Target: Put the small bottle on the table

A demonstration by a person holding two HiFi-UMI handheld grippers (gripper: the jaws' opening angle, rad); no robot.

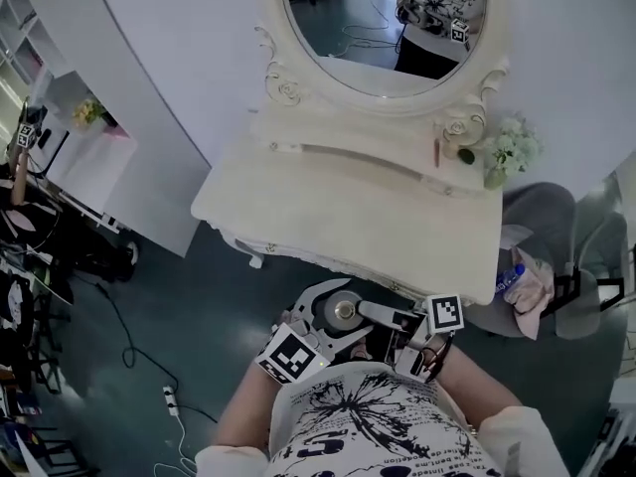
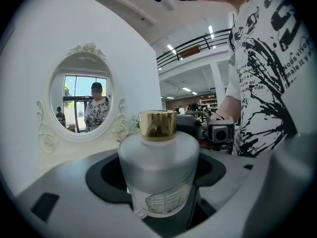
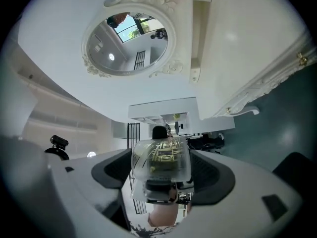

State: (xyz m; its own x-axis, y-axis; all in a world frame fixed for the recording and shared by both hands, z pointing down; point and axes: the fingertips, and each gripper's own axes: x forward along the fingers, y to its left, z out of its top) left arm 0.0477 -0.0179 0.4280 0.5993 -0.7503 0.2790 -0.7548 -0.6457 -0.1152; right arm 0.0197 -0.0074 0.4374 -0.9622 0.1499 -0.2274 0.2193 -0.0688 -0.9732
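Small bottle point(image 1: 345, 311) gripped from both sides
Left gripper point(image 2: 158, 165) jaws close on its frosted, rounded body under the shiny gold cap point(image 2: 157, 124); right gripper point(image 3: 161, 170) jaws pinch its clear glass base.

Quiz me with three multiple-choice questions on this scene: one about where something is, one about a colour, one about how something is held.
1. Where is the small bottle relative to the dressing table?
A. Standing on its top
B. Held in the air, short of its front edge
C. Lying on the floor under it

2. What colour is the bottle's cap?
A. Gold
B. Red
C. Black

3. How do the jaws of the left gripper stand?
A. Wide apart and empty
B. Closed on the bottle
C. Closed on a flower

Answers: B, the head view shows it held short of the table; A, the left gripper view shows a shiny gold cap; B, that view shows the jaws pressing on the bottle's sides.
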